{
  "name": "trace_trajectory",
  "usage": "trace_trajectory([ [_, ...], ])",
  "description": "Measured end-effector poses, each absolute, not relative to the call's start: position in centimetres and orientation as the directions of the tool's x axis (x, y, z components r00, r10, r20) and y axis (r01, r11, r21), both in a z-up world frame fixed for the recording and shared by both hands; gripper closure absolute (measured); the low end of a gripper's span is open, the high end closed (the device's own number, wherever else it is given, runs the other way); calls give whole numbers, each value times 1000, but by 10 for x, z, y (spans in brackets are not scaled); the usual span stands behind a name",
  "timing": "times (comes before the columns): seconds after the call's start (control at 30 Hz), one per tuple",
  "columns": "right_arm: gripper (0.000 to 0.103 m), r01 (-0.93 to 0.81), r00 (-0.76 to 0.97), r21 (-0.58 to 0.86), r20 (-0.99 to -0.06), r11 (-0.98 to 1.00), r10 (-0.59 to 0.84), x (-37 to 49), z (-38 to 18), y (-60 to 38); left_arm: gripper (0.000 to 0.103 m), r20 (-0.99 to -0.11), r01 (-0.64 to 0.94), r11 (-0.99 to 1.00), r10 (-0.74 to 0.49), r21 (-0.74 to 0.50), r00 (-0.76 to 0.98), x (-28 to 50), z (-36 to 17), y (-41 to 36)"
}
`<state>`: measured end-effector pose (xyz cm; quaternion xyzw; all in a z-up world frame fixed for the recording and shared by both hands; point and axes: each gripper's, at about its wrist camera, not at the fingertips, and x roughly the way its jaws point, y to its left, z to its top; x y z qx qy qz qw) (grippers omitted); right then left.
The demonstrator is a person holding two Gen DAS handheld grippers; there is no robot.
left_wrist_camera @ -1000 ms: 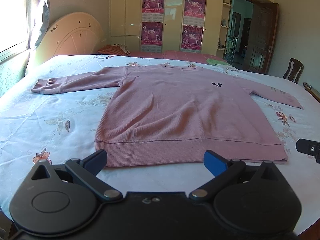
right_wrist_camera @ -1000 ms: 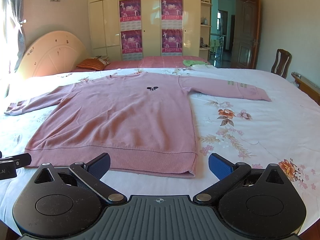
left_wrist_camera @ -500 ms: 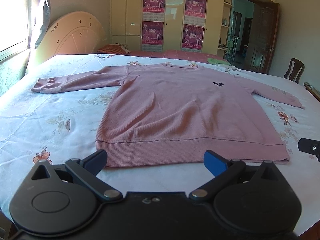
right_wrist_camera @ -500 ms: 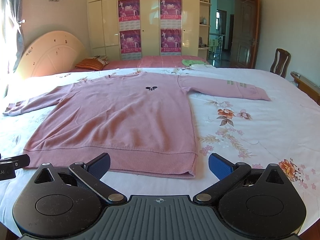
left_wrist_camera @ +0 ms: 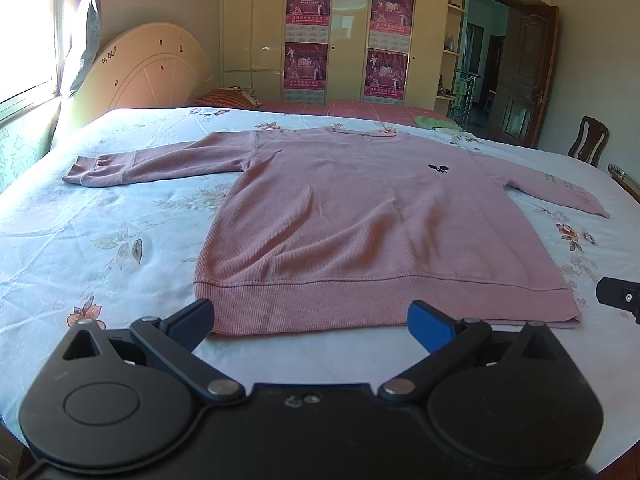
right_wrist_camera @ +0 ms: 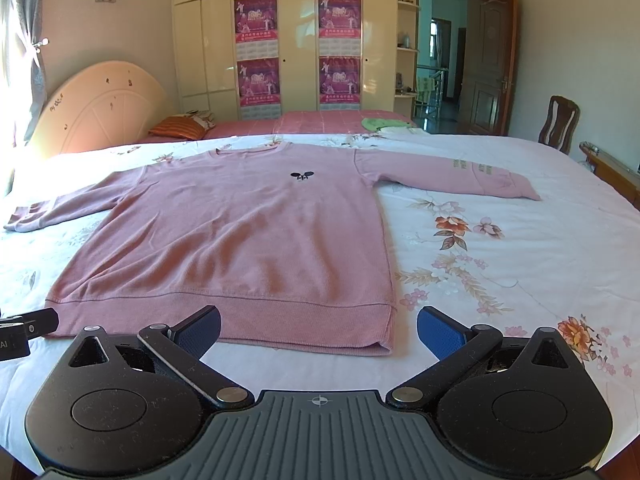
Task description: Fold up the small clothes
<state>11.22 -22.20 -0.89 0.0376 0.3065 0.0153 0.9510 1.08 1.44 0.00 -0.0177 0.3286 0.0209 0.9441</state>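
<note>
A pink long-sleeved sweater [left_wrist_camera: 360,224] lies flat and face up on the flowered bedsheet [left_wrist_camera: 100,240], both sleeves spread out to the sides. It also shows in the right wrist view [right_wrist_camera: 240,240]. My left gripper [left_wrist_camera: 310,320] is open and empty, just in front of the hem near its left corner. My right gripper [right_wrist_camera: 318,328] is open and empty, just in front of the hem near its right corner. Each gripper's tip shows at the edge of the other's view.
The bed's headboard [left_wrist_camera: 148,72] stands at the back left by a bright window. A wardrobe with posters [right_wrist_camera: 300,52] fills the back wall. A wooden chair [right_wrist_camera: 558,124] and an open door [right_wrist_camera: 488,68] are at the right. A green cloth [right_wrist_camera: 380,123] lies beyond the sweater.
Both views have shifted very slightly; the sweater sits a touch lower and nearer. Both grippers stay open and nothing was taken hold of.
</note>
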Motion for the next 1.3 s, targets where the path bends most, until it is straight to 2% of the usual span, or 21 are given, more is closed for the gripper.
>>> trace_trajectory([
  [0.93, 0, -13, 807, 82, -588, 997, 59, 118, -12, -219, 0, -618, -49, 999, 31, -12, 786, 15, 2, 15],
  [1.3, 0, 46, 815, 97, -579, 994, 19, 124, -10, -237, 0, -619, -84, 996, 40, -41, 785, 33, 6, 12],
])
